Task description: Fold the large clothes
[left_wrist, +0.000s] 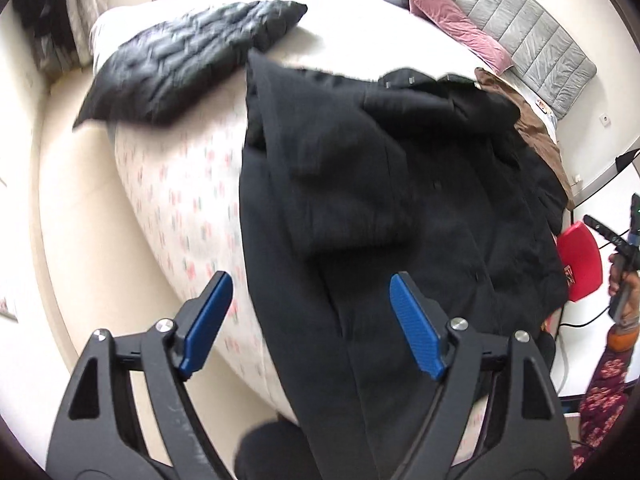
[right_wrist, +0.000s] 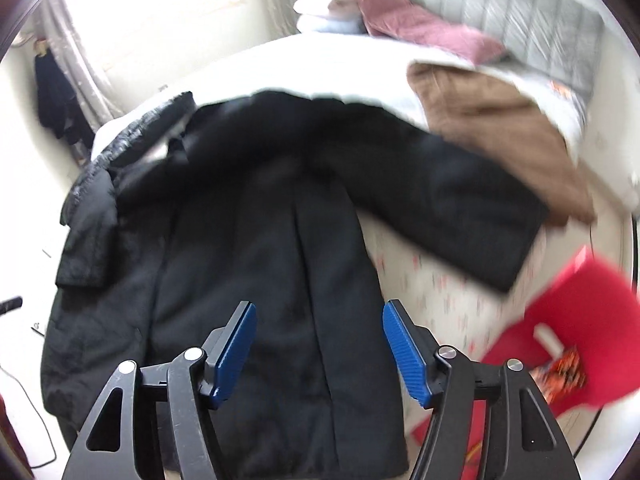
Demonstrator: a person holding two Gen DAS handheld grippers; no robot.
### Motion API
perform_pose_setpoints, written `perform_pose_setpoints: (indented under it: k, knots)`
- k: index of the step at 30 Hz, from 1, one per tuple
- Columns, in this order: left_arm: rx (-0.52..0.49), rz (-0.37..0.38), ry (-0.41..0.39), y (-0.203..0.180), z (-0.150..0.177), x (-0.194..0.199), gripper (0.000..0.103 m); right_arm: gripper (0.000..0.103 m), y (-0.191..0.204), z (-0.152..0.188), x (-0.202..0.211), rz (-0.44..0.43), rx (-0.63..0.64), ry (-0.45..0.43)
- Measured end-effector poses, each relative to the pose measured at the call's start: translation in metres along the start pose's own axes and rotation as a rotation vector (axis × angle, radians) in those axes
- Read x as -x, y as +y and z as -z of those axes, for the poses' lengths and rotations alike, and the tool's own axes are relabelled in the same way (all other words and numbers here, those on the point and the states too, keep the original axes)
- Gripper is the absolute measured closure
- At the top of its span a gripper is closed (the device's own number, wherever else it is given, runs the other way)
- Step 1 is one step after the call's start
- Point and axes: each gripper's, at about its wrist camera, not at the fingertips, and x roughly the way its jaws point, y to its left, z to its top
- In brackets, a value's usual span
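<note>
The black coat [right_wrist: 256,240] is lying spread on the bed [left_wrist: 180,200], one sleeve out sideways. Both grippers, left [left_wrist: 308,320] and right [right_wrist: 316,344], are hovering above it, jaws released, nothing between them.

Both views are bright with daylight. In the right wrist view the curtained window [right_wrist: 168,20] at upper left is blown out to white glare. Motion blur smears the long black wool coat [right_wrist: 260,240] and the red plastic stool [right_wrist: 580,320]; the blue-padded tongs [right_wrist: 316,344] stay sharp. Fisheye distortion bends the bed's edges, with dark vignetting in the corners.
</note>
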Motion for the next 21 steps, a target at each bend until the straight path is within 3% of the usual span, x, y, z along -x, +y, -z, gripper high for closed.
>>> perform_pose_setpoints:
  k: [7, 11, 14, 21]
  knots:
    - [-0.197, -0.035, -0.095, -0.009, -0.144, -0.057, 0.022, 0.028, 0.047, -0.117, -0.038, -0.118, 0.07, -0.009]
    - [-0.257, 0.008, -0.03, -0.011, -0.209, -0.123, 0.022, 0.028, 0.066, -0.171, -0.093, -0.175, 0.052, 0.033]
    - [-0.279, -0.004, 0.01, -0.011, -0.239, -0.172, 0.022, 0.028, 0.077, -0.2, -0.14, -0.193, 0.029, 0.084]
    - [-0.193, 0.002, 0.135, 0.012, -0.271, -0.268, 0.022, 0.028, 0.095, -0.234, -0.23, -0.227, -0.001, 0.154]
